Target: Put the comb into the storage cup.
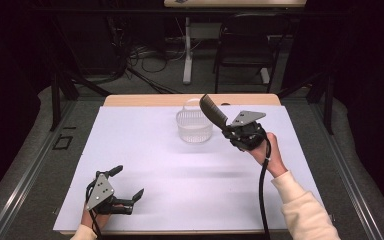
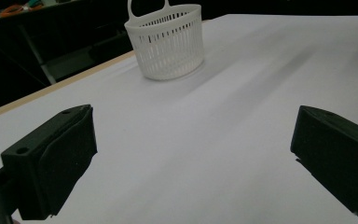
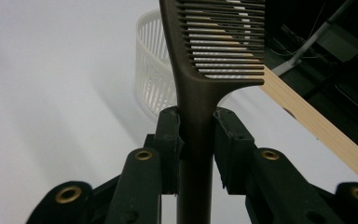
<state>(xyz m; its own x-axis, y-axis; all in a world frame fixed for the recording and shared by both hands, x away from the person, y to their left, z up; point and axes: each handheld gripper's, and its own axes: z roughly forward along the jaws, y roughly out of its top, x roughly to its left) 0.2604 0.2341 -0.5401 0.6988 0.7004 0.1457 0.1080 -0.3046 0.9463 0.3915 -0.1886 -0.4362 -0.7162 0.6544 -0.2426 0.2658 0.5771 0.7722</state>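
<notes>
Your right gripper (image 3: pixel 197 135) pinches a dark comb (image 3: pixel 205 79) by its handle, lifted just beside the white slotted basket (image 1: pixel 194 126), on its right. Your left gripper (image 1: pixel 126 183) rests spread and empty, well apart from the basket, toward you. The comb could catch the basket's rim or handle loop and tip it. The comb's tip is cut off in the right gripper view.

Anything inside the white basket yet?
The white basket looks empty in the high view, though its near wall hides part of the bottom. The comb is clamped in the right gripper beside the basket, not in it.
</notes>
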